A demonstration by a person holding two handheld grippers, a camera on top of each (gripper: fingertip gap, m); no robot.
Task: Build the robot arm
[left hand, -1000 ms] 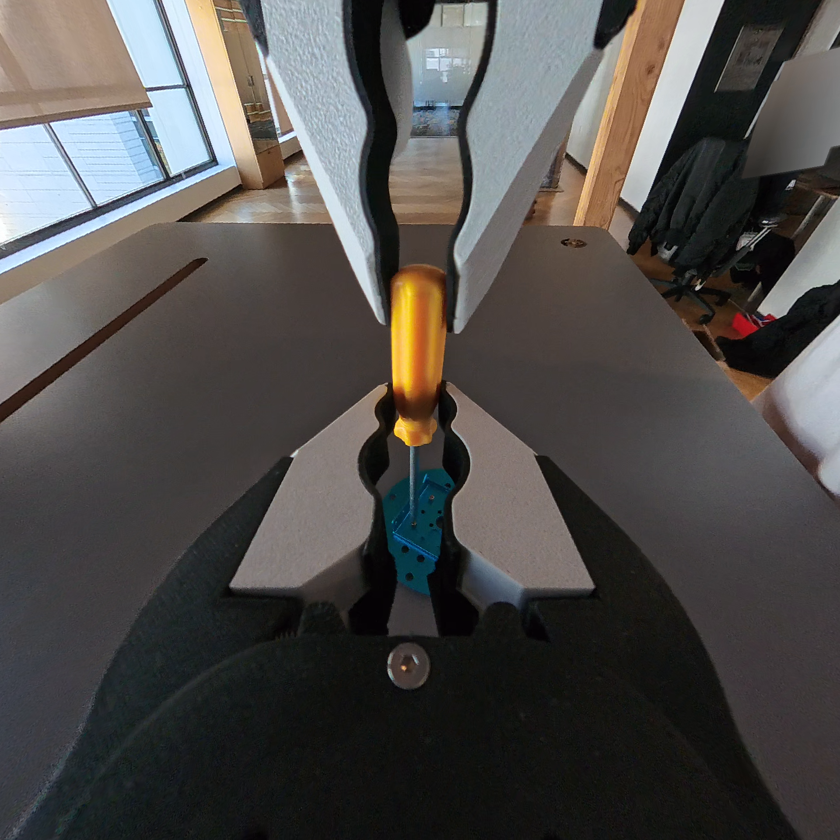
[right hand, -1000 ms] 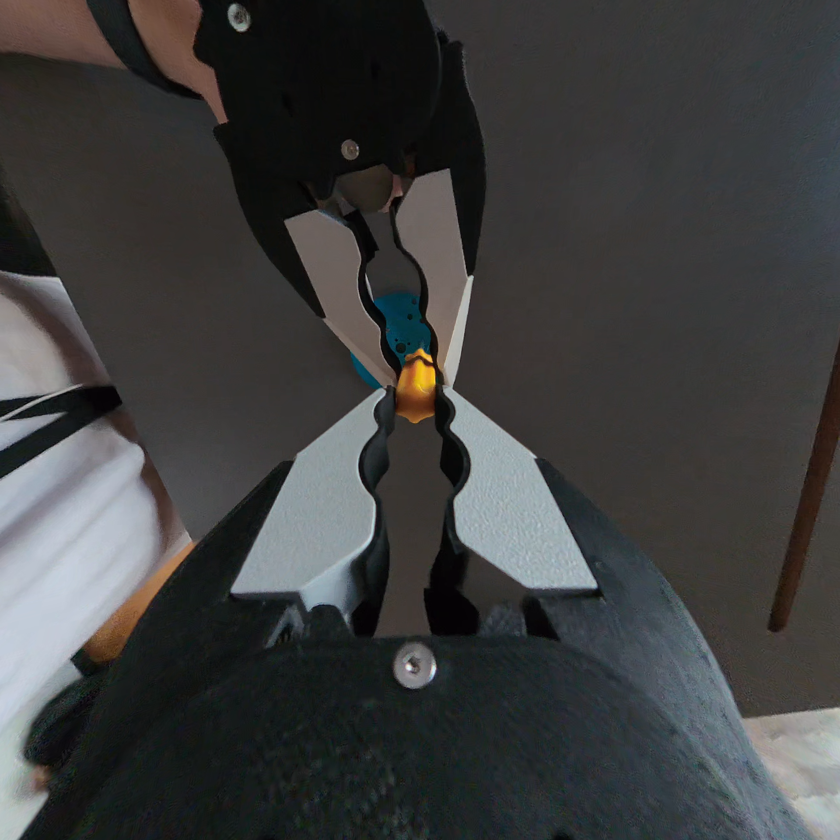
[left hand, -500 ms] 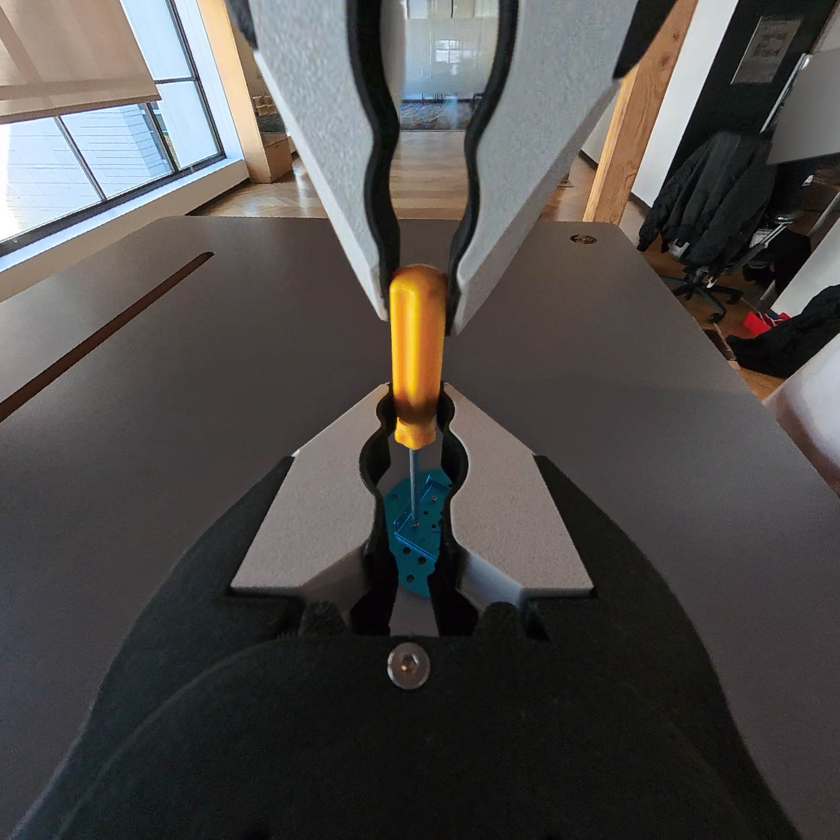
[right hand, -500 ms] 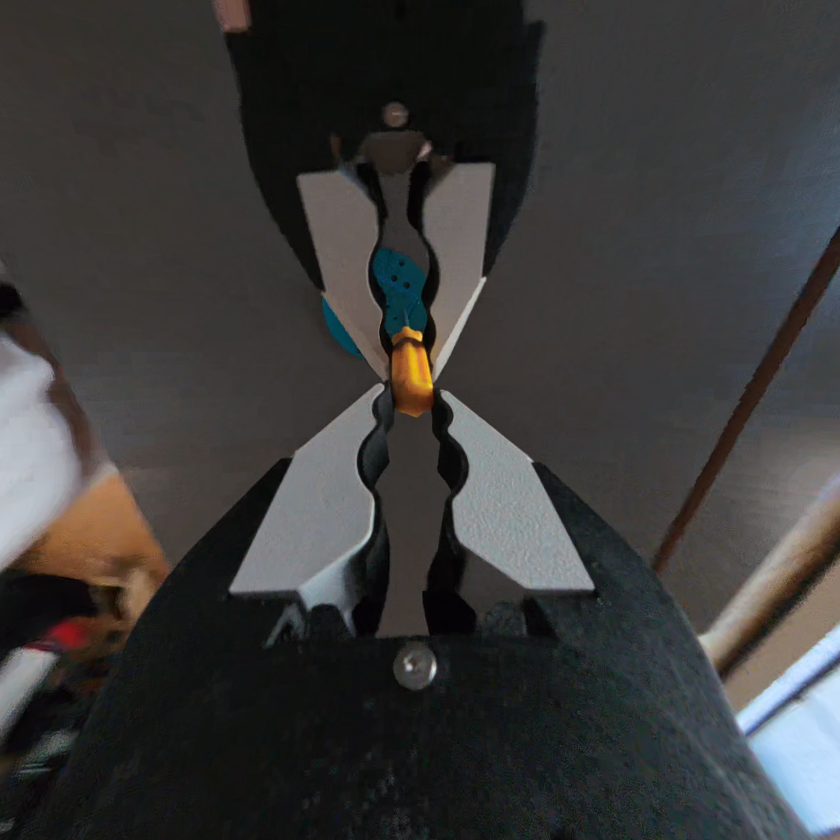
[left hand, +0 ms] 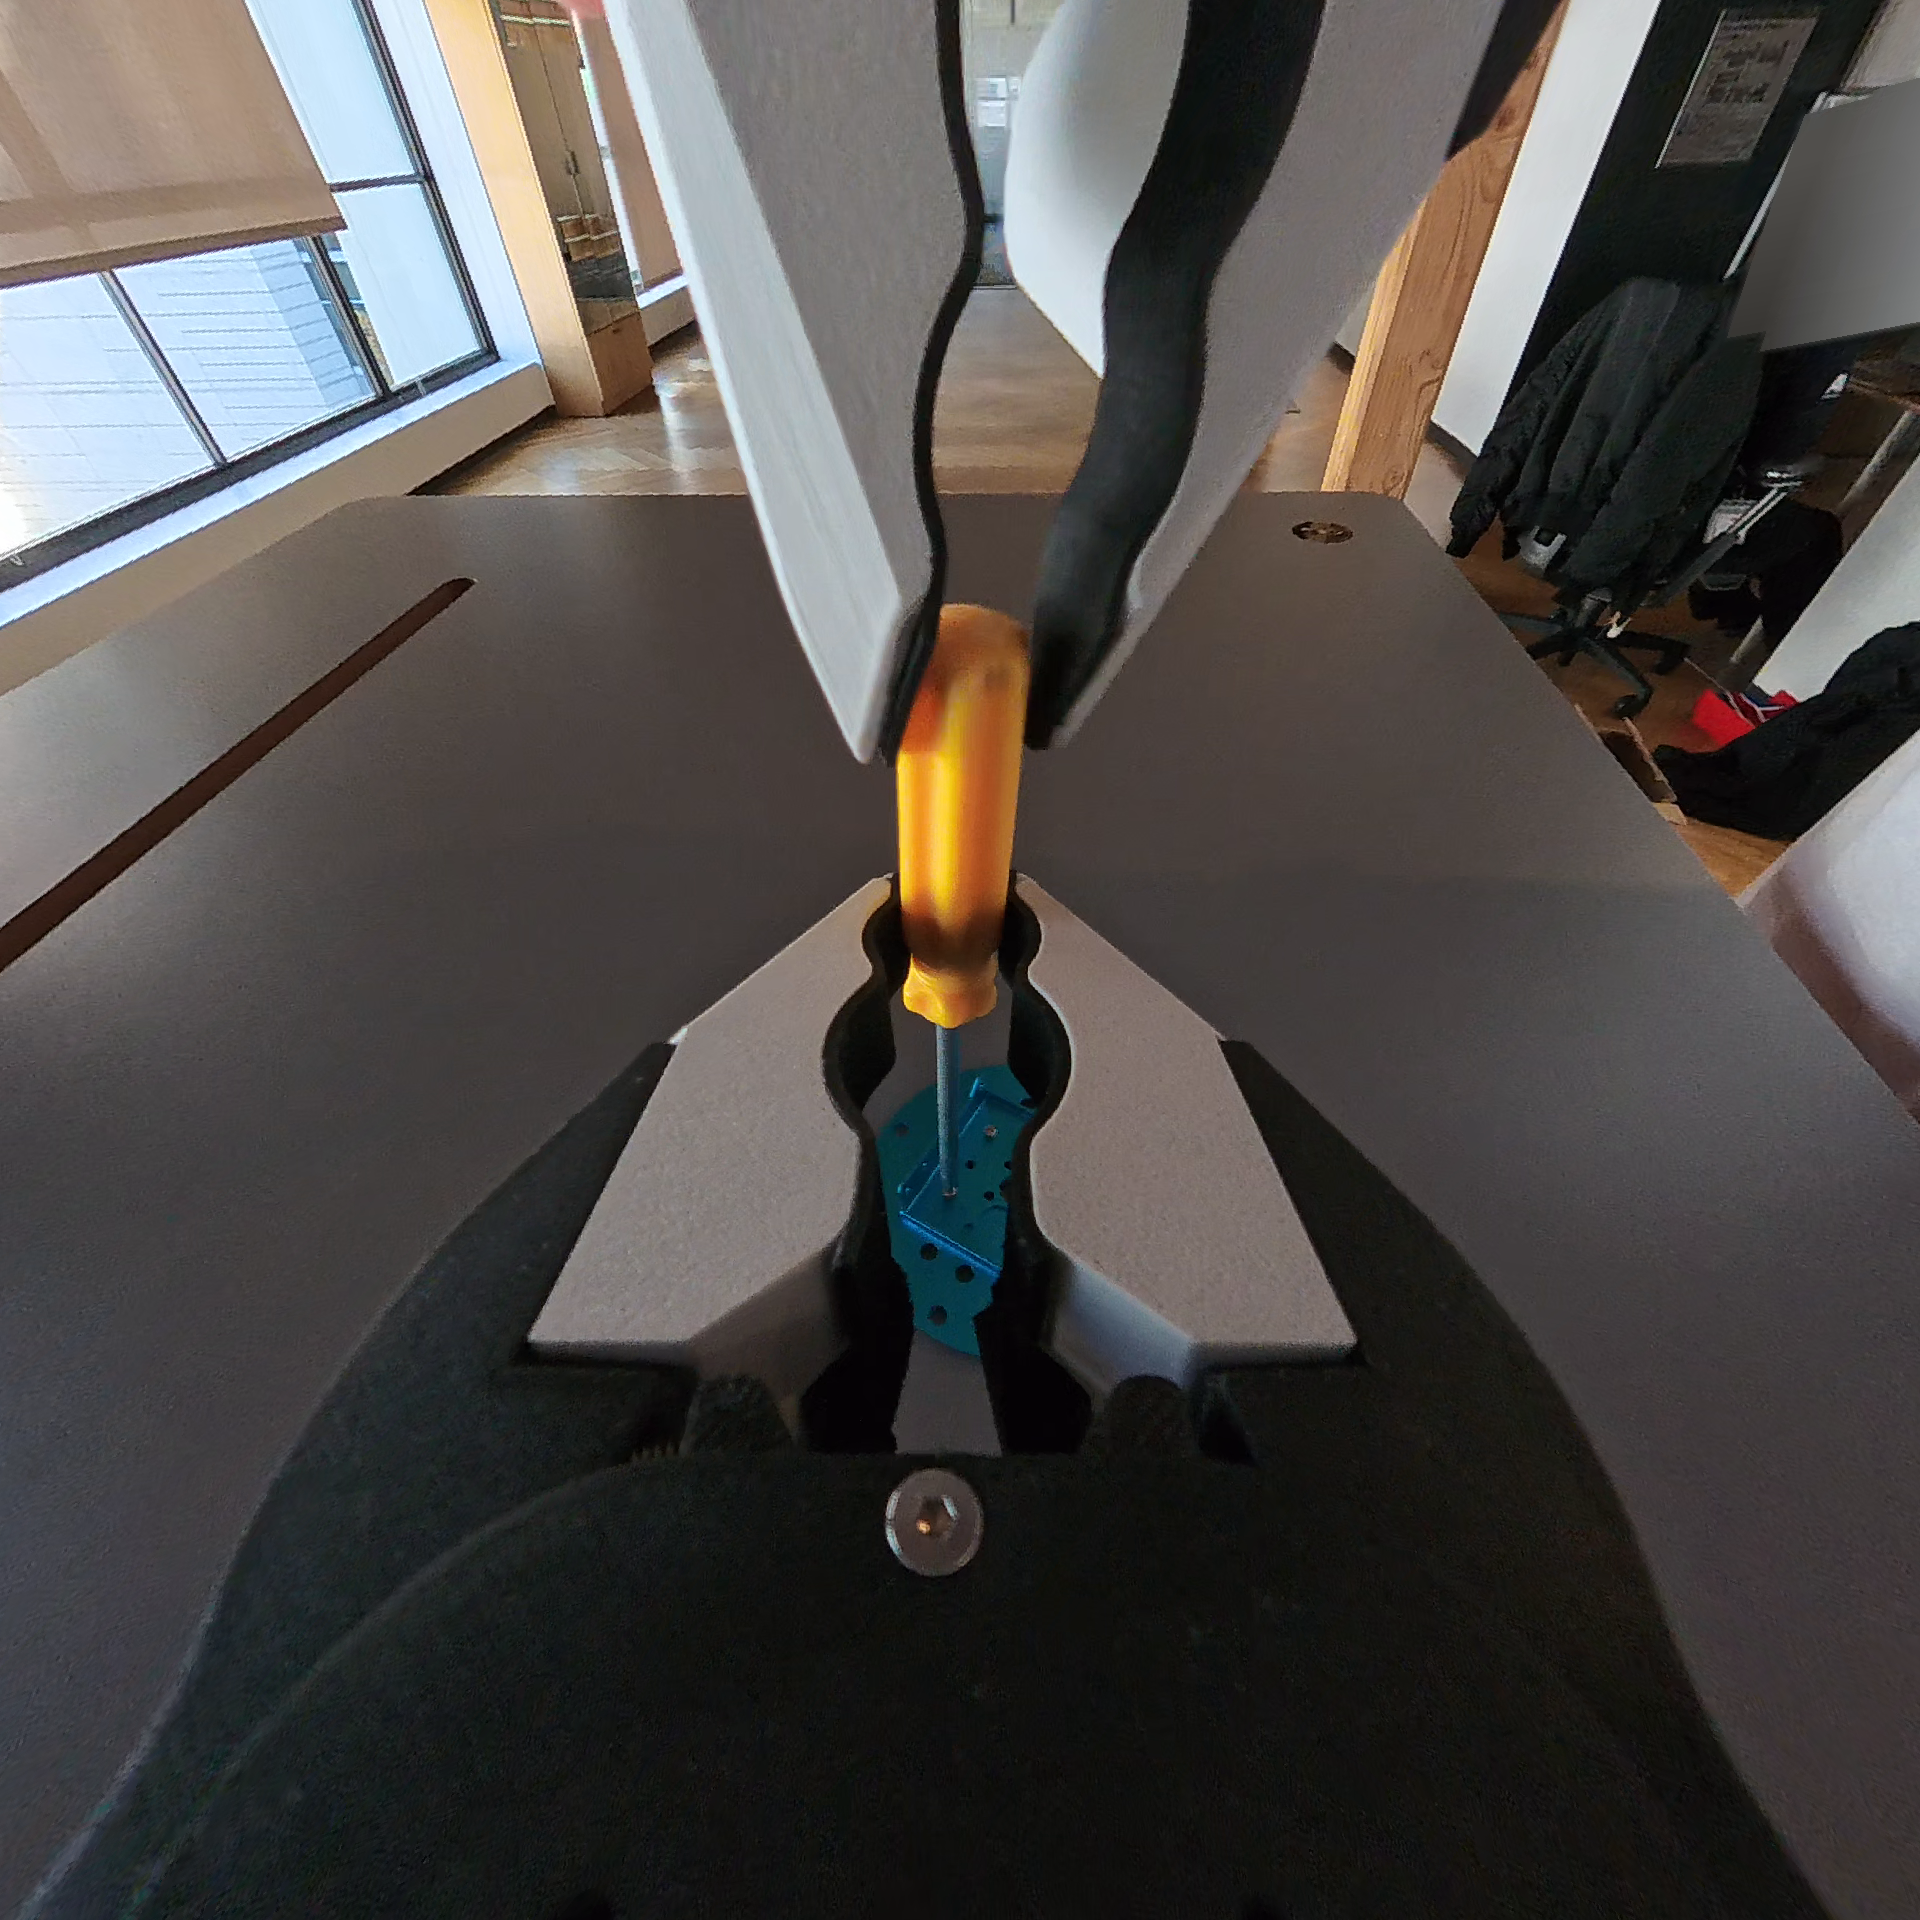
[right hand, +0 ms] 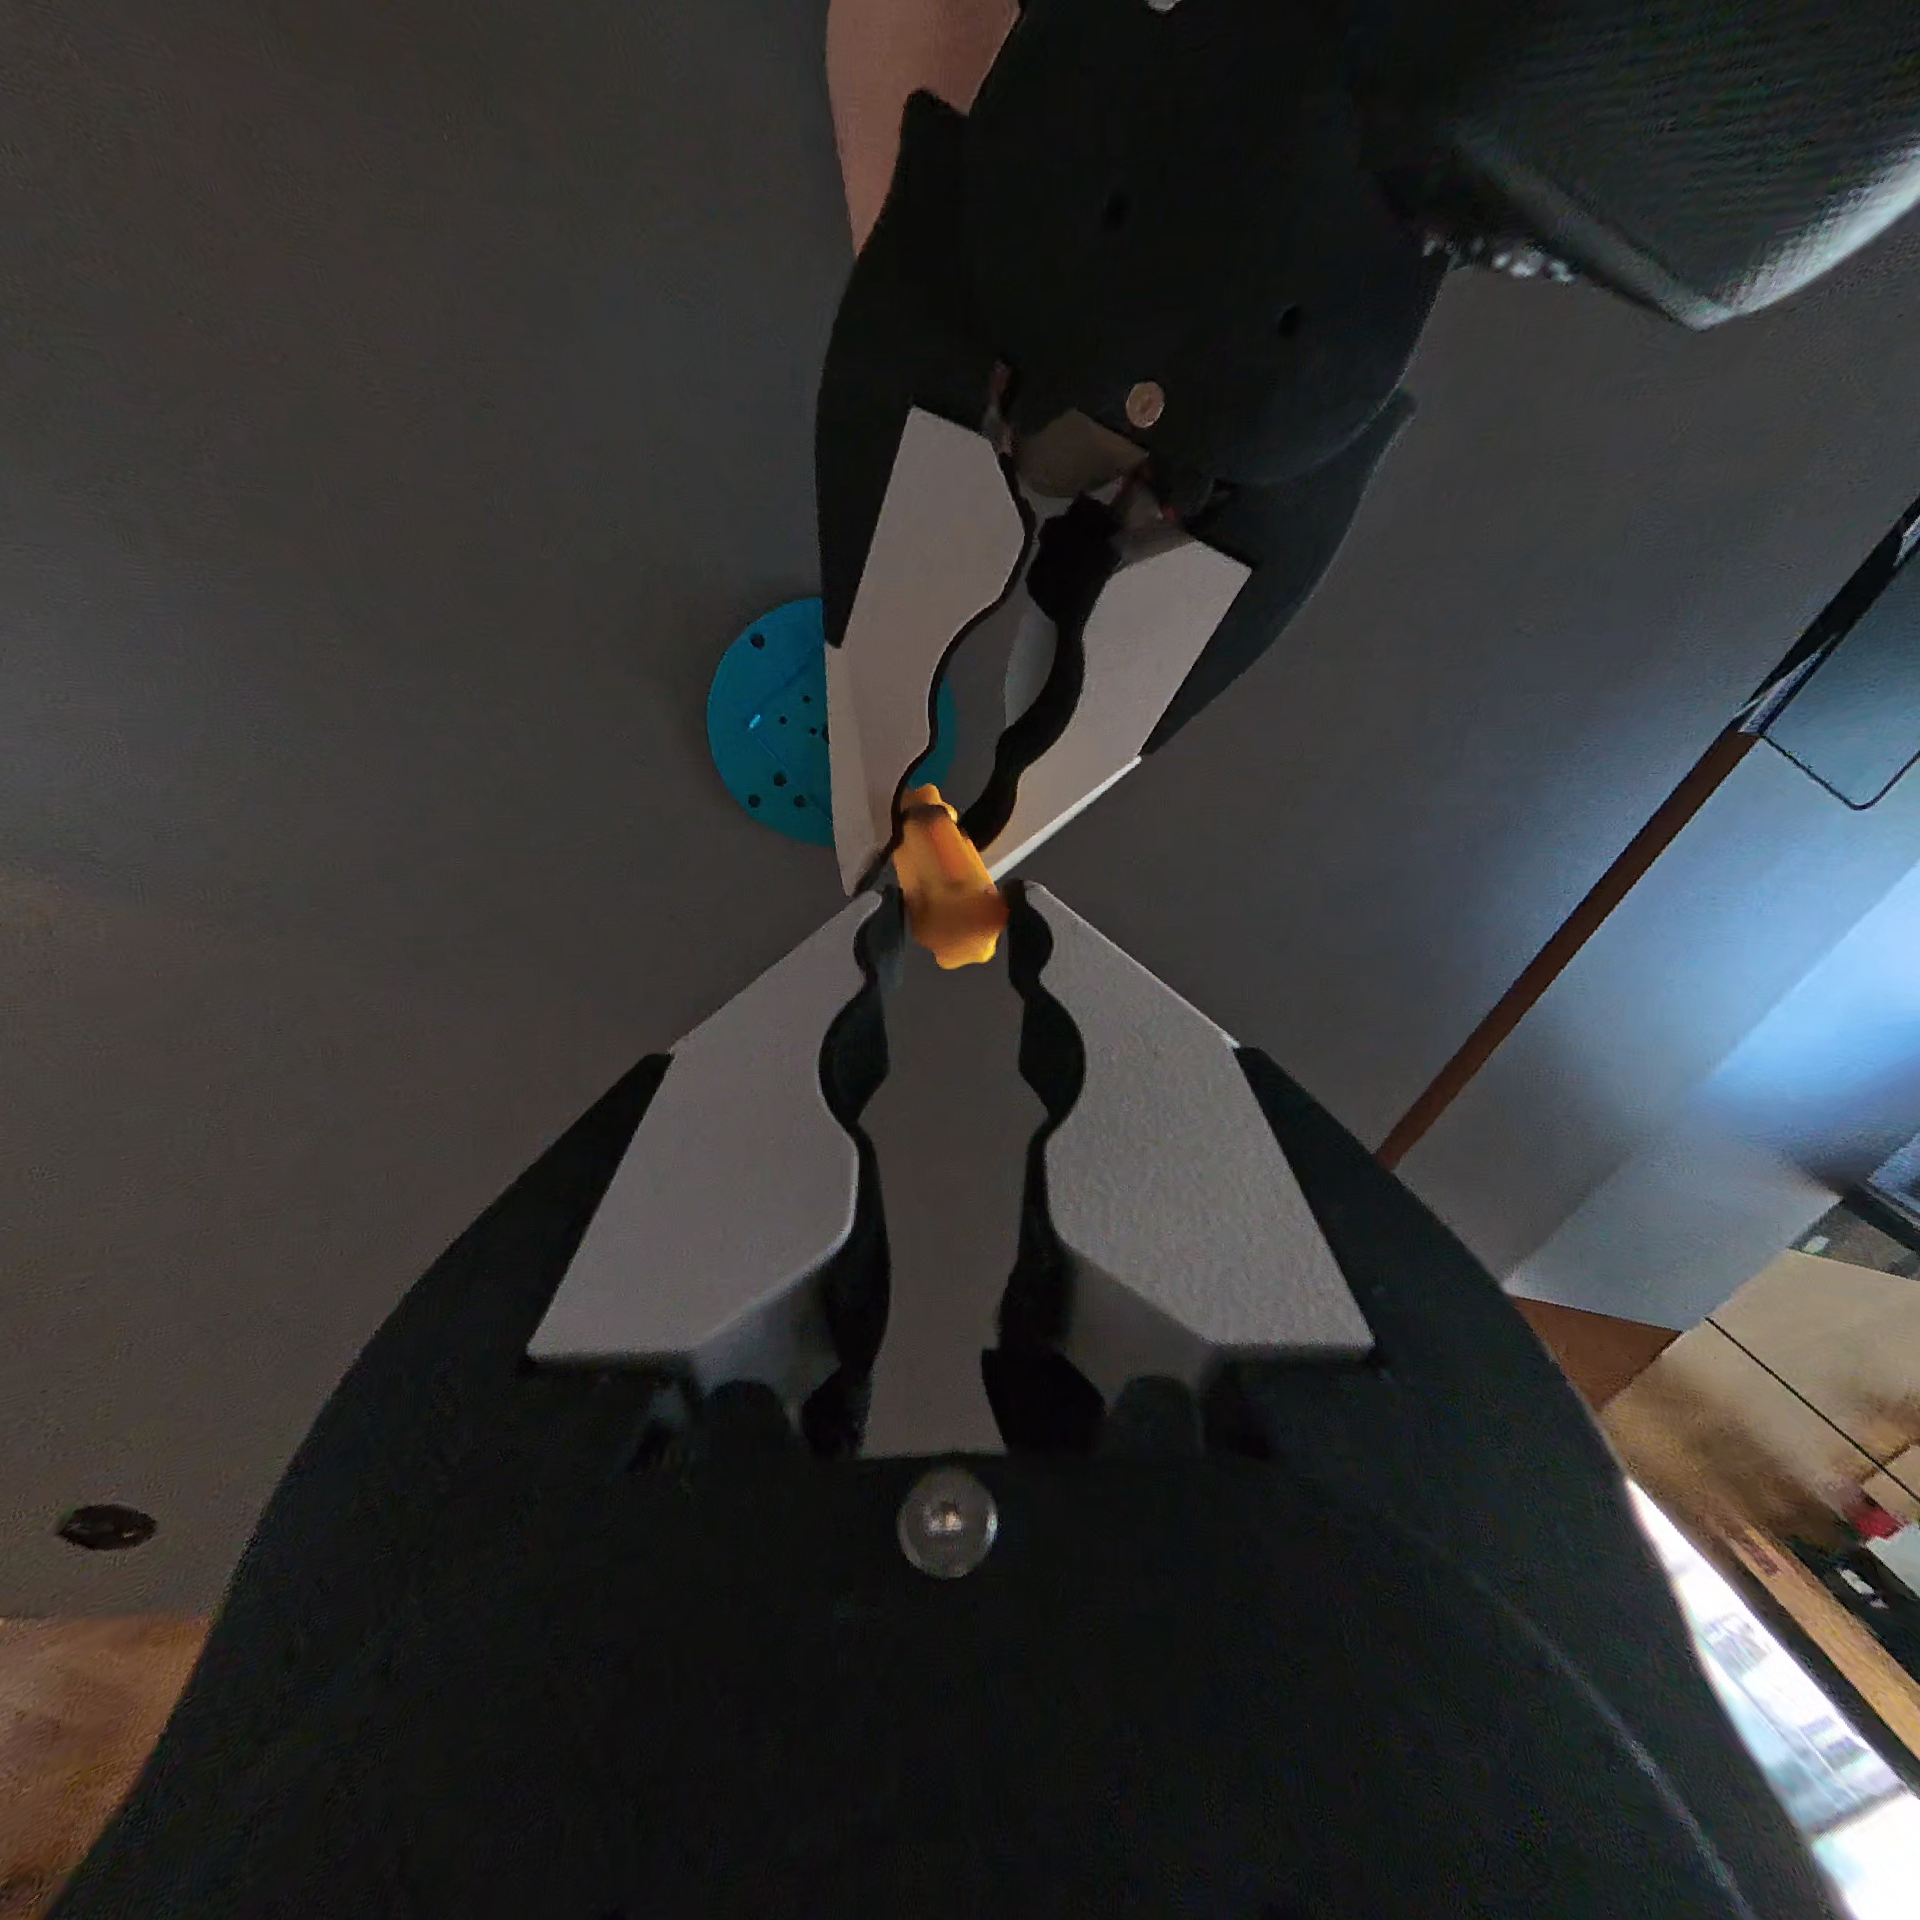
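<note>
An orange-handled screwdriver (left hand: 956, 810) stands upright on the dark grey table (left hand: 416, 935). Its thin shaft tip rests in a blue angle bracket (left hand: 971, 1242) on a blue perforated disc (left hand: 951, 1320). My left gripper (left hand: 956, 894) is shut around the lower end of the handle, just above the disc. My right gripper (left hand: 961, 727) comes down from above and is shut on the top of the handle. In the right wrist view my right gripper (right hand: 948, 894) grips the handle end (right hand: 945, 914). The left gripper (right hand: 930, 847) covers part of the disc (right hand: 769, 717).
The table has a long slot (left hand: 239, 748) at the left and a small round hole (left hand: 1322, 532) at the far right corner. Beyond it are windows (left hand: 156, 374), a wooden post (left hand: 1423, 312), and dark coats on chairs (left hand: 1621, 416). The gap from one gripper's tips to the other's is roughly 5 cm.
My right gripper has twisted around the screwdriver's axis, so its view has rotated and its fingers look turned. The left gripper, screwdriver and disc stay in place.
</note>
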